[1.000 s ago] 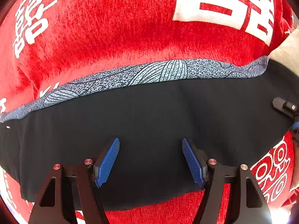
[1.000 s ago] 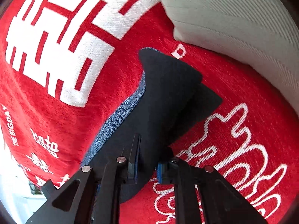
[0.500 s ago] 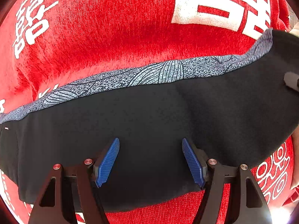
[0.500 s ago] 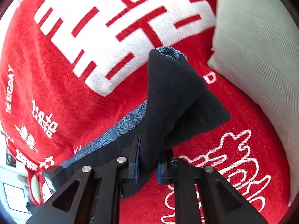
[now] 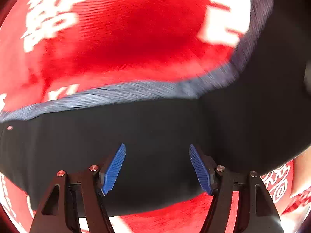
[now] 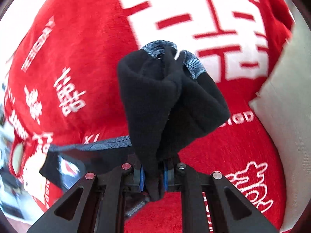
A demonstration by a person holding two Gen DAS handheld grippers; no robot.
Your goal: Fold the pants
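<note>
The black pants (image 5: pixel 155 136) with a blue-grey patterned side band (image 5: pixel 116 95) lie across a red blanket (image 5: pixel 116 44). My left gripper (image 5: pixel 157 167) is open and hovers over the flat black cloth, empty. Its blue fingertips (image 5: pixel 114 167) stand wide apart. My right gripper (image 6: pixel 152 176) is shut on one end of the pants (image 6: pixel 151 97) and holds it lifted, bunched and draping in front of the camera. In the left wrist view that raised end rises at the right (image 5: pixel 272 77).
The red blanket (image 6: pixel 77 58) with large white characters covers the surface. A cream cushion (image 6: pixel 287 97) sits at the right edge in the right wrist view. Blurred room clutter (image 6: pixel 7 155) shows beyond the blanket's left edge.
My right gripper has lifted its end of the pants and carried it leftward over the rest of the garment. The left gripper has stayed open in place.
</note>
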